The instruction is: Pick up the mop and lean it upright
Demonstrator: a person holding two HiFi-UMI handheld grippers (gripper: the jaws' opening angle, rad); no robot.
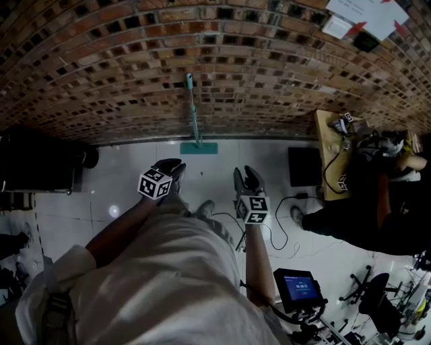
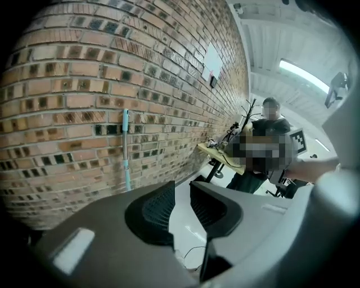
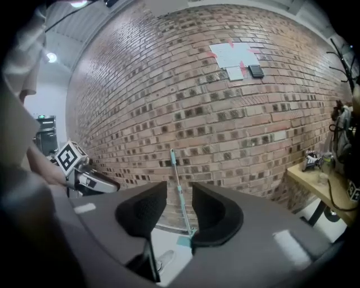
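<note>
Teal mop (image 1: 194,114) leans upright against brick wall (image 1: 101,67), its head on white floor (image 1: 135,176). Left claw (image 1: 173,166) and right claw (image 1: 246,176): both released, empty, well apart from mop.

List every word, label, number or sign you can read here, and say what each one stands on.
No text is readable in any view.
White papers on the brick wall: print too small to read.
Blue screen on a stand: too blurred to read.
Green sign in the right gripper view: too small to read.
Cubes on the left gripper and right gripper: square black-and-white markers, no letters.
</note>
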